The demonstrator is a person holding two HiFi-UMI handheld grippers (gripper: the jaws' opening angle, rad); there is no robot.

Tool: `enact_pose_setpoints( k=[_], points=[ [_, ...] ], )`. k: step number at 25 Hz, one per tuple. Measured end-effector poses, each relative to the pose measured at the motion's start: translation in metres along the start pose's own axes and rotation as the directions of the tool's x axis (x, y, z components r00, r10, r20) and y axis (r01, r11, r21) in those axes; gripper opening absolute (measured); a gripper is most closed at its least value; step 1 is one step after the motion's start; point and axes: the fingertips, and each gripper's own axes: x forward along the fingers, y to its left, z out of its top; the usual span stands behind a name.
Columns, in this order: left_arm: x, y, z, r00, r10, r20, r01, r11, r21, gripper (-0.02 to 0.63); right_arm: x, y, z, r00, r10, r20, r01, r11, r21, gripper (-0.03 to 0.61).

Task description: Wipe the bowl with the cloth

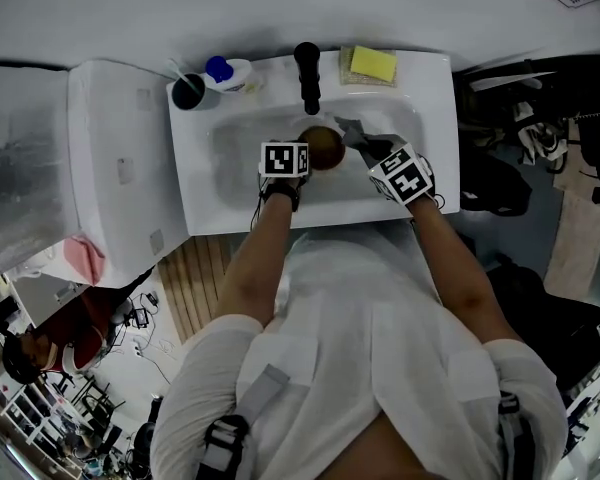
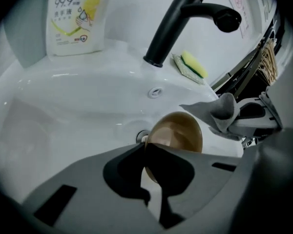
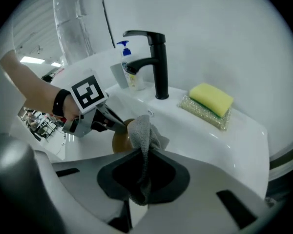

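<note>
Bowl is sitting tilted in the sink basin, its rim pinched in the closed left gripper, while the right gripper, clamping the cloth, is hovering beside it, likely needing next to press cloth inside.

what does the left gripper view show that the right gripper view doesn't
Only the left gripper view: the drain beside the bowl. Only the right gripper view: the person's forearm and the marker cube on the left tool. Both: the black faucet, yellow sponge, white sink, the bowl gripped at its rim by the left tool, and the grey cloth pinched in the right tool.
</note>
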Motion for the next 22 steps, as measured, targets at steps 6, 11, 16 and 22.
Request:
enact_pose_setpoints(
  k=[6, 11, 16, 22],
  points=[
    [-0.029, -0.024, 0.022, 0.999, -0.021, 0.047, 0.023, 0.999, -0.042, 0.017, 0.002, 0.042, 0.043, 0.996, 0.072, 0.045, -0.068, 0.994, -0.083, 0.041],
    [-0.058, -0.048, 0.046, 0.988, -0.079, 0.135, 0.085, 0.995, -0.044, 0.018, 0.012, 0.05, 0.048, 0.999, 0.052, -0.012, -0.052, 0.997, -0.049, 0.041],
    [-0.08, -0.068, 0.054, 0.98, -0.092, 0.179, 0.091, 0.996, 0.01, 0.029, 0.003, 0.025, 0.053, 0.997, -0.082, -0.006, 0.082, 0.996, 0.044, 0.041],
    [-0.085, -0.093, 0.045, 0.98, -0.129, 0.151, 0.116, 0.989, 0.089, 0.038, -0.003, 0.018, 0.058, 0.987, -0.161, 0.019, 0.157, 0.981, 0.113, 0.041]
  ],
)
